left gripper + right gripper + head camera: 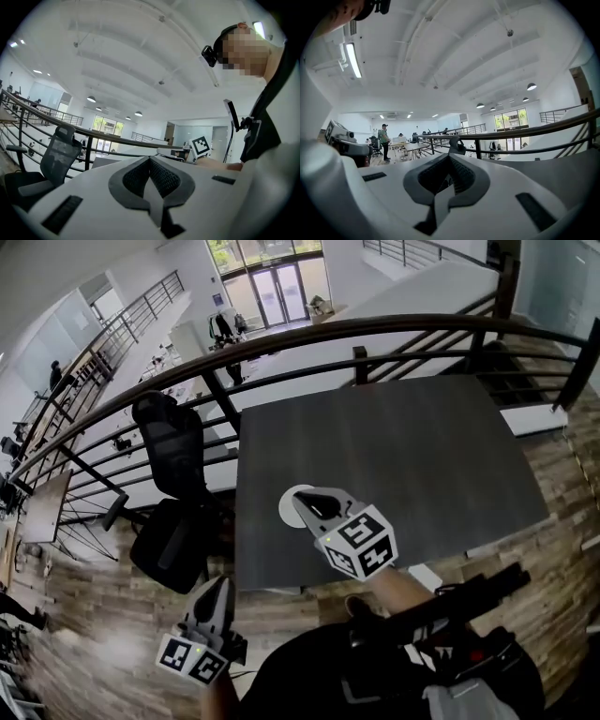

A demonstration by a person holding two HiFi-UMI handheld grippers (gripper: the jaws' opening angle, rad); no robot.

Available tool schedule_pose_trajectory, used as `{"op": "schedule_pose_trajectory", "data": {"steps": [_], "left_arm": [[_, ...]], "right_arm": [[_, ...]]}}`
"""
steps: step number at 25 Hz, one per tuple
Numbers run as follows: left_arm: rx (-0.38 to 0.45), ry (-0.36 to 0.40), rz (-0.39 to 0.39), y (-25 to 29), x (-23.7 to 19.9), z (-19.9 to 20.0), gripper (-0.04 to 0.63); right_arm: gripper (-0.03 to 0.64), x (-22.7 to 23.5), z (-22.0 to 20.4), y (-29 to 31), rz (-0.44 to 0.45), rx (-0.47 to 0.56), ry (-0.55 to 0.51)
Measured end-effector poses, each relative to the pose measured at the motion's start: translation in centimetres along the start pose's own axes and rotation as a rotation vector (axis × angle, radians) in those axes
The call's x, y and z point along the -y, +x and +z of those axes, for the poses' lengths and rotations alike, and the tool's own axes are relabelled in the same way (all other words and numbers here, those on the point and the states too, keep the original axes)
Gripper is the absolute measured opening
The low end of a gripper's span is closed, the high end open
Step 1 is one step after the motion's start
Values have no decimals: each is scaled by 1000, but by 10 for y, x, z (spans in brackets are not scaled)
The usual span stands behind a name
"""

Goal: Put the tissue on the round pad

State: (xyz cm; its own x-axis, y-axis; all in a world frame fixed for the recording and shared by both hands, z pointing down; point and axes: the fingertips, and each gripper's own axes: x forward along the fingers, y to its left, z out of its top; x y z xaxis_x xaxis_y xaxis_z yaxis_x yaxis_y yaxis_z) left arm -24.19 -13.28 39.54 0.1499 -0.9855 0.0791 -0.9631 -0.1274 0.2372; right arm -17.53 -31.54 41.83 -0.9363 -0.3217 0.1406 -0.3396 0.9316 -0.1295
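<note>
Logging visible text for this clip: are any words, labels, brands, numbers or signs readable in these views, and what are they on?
No readable text in any view.
Right gripper's cube and left gripper's cube: black-and-white square patterns only, no letters or digits.
Table and round pad: no print shows.
Glass doors far off: anything printed there is too small to read.

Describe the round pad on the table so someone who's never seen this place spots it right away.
Start at the dark grey table beside the black railing. Toward its left edge, on the side of the black office chair, lies the round pad, flat and white, partly under the tip of the right gripper. It is the only white, round thing on that dark top.
</note>
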Motion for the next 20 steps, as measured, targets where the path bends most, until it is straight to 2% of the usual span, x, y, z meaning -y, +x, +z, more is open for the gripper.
{"op": "schedule_pose_trajectory", "data": {"steps": [4, 12, 20], "left_arm": [[10, 24, 64, 2, -11, 5, 5], [15, 8, 4, 5, -7, 4, 5], [3, 40, -28, 7, -2, 2, 5]], "right_arm": [[3, 1, 6, -16, -34, 21, 20], [2, -7, 12, -31, -70, 23, -5], [2, -9, 10, -35, -95, 13, -22]]}}
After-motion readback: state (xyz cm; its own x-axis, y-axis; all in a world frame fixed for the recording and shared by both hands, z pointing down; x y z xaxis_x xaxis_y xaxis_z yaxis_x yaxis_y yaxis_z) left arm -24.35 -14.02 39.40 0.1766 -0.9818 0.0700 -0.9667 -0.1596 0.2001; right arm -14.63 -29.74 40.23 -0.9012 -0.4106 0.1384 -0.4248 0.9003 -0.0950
